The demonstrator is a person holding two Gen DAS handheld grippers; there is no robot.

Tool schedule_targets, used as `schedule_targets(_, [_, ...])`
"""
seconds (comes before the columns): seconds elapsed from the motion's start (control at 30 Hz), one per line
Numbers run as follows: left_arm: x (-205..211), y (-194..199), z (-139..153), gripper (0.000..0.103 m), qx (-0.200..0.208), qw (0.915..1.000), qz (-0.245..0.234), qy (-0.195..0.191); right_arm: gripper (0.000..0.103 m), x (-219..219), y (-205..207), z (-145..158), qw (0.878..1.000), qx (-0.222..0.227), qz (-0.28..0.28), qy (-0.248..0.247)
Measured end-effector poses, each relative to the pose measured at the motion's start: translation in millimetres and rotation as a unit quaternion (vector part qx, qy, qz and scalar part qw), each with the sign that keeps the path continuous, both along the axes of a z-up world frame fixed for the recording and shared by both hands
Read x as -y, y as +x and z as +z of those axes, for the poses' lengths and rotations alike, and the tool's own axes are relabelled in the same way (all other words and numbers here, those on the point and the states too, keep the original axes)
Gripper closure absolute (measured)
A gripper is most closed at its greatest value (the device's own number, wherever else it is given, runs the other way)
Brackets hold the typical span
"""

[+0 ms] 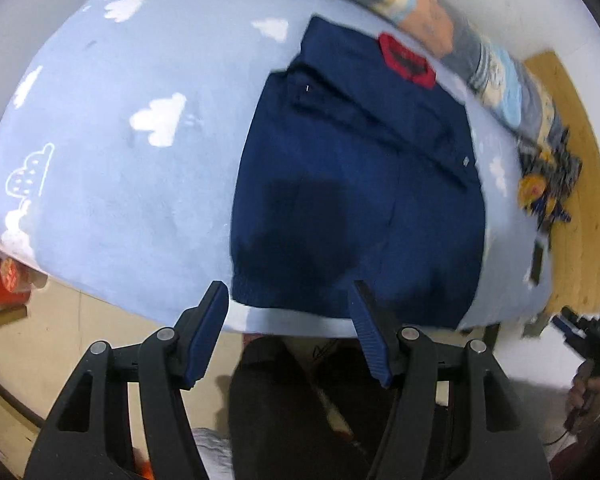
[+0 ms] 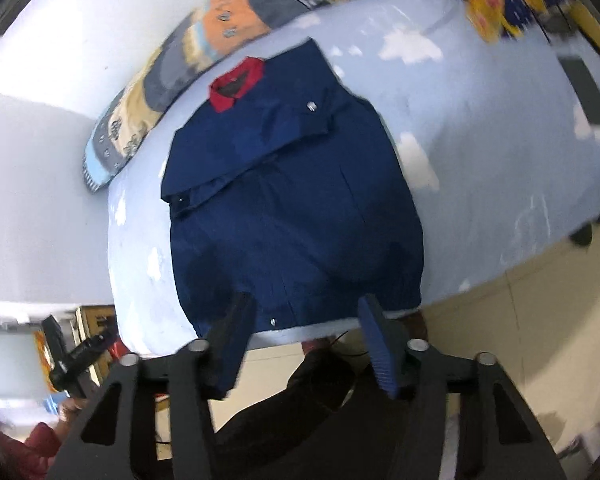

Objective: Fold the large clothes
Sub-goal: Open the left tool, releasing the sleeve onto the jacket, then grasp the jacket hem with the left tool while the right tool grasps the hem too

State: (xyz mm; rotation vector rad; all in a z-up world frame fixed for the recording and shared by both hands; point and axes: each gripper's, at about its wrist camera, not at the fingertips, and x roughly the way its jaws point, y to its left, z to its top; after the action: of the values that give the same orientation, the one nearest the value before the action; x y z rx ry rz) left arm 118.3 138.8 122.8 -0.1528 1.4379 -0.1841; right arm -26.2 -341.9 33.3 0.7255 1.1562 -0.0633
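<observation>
Landmark = navy jacket (image 1: 356, 184), lying flat on the bed (image 1: 112, 184) w/ its sleeves folded in across the chest and its red collar (image 1: 407, 60) at the far end, hem toward me.

Left-wrist view, L to R: light-blue bed sheet w/ white cloud print spreads left of the jacket. My left gripper (image 1: 290, 334) sits just short of the jacket's hem, over the bed edge; jaws spread wide, nothing between them. Blue ribbed pads (image 1: 208, 334) face each other. Beyond the collar, a patterned quilt (image 1: 440, 20) runs along the wall. Right of the jacket, a yellow/blue cloth (image 1: 548, 188) lies bunched at the bed edge, wooden floor past it. Far right, low: my right gripper (image 1: 584, 334), seen small and blurred.

Right-wrist view, L to R: my left gripper (image 2: 80, 354) shows low, left of the jacket (image 2: 292, 200), off the bed. Quilt (image 2: 188, 56) is behind the collar (image 2: 236, 80). My right gripper (image 2: 304, 340) is at the hem, jaws wide apart, holding nothing; the left pad overlaps the hem in view, contact unclear. Right of the jacket: more sheet (image 2: 480, 140), then a dark flat phone-like slab (image 2: 588, 92). Frames are motion-blurred.
</observation>
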Motion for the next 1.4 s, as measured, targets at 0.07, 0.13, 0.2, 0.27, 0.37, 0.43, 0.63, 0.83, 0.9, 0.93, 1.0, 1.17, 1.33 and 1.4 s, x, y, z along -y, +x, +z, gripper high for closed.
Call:
schedule_targets(0.07, [0, 2, -17, 0.042, -0.011, 0.9998, -0.018, 0.003, 0.055, -1, -7, -10, 1.0, -0.005, -0.014, -0.01])
schedule_targets(0.13, [-2, 1, -32, 0.042, -0.02, 0.9995, -0.024, 0.007, 0.055, 1, -11, -24, 0.999, -0.021, -0.023, -0.011])
schedule_targets(0.2, [0, 1, -48, 0.042, -0.028, 0.9994, -0.02, 0.004, 0.055, 2, -13, -43, 0.999, -0.038, -0.024, 0.002])
schedule_targets(0.27, [1, -1, -61, 0.042, -0.031, 0.9994, -0.015, 0.006, 0.054, 3, -11, -62, 0.999, -0.051, -0.015, 0.007])
schedule_targets(0.37, [0, -5, -86, 0.042, -0.044, 0.9989, -0.009, 0.009, 0.053, 7, -6, -97, 0.998, -0.06, -0.007, 0.006])
schedule_targets(0.43, [0, -7, -99, 0.042, -0.051, 0.9986, -0.009, 0.01, 0.052, 12, -1, -126, 0.997, -0.076, -0.004, 0.004])
schedule_targets(0.63, [-1, -9, -133, 0.042, -0.058, 0.9983, -0.003, 0.003, 0.053, 20, 8, -184, 0.994, -0.108, 0.006, 0.002])
schedule_targets(0.83, [-7, -11, -155, 0.042, -0.06, 0.9982, 0.0, 0.006, 0.053, 31, 19, -203, 0.994, -0.111, 0.019, -0.014])
schedule_targets(0.9, [-7, -11, -161, 0.042, -0.059, 0.9982, -0.003, 0.011, 0.053, 33, 21, -207, 0.993, -0.11, 0.029, -0.021])
schedule_targets(0.93, [-8, -11, -164, 0.042, -0.056, 0.9983, -0.005, 0.015, 0.053, 35, 22, -209, 0.993, -0.11, 0.033, -0.024])
schedule_targets(1.0, [-9, -10, -169, 0.042, -0.054, 0.9984, -0.004, 0.015, 0.053, 37, 24, -215, 0.993, -0.11, 0.036, -0.025])
schedule_targets(1.17, [-8, -3, -181, 0.042, -0.053, 0.9985, -0.013, 0.005, 0.052, 33, 28, -225, 0.993, -0.108, 0.039, -0.025])
schedule_targets(1.33, [-1, 0, -192, 0.042, -0.048, 0.9982, -0.035, 0.01, 0.053, 31, 36, -232, 0.994, -0.1, 0.041, -0.026])
schedule_targets(1.4, [1, 0, -195, 0.042, -0.043, 0.9983, -0.038, 0.008, 0.052, 32, 38, -235, 0.994, -0.098, 0.043, -0.027])
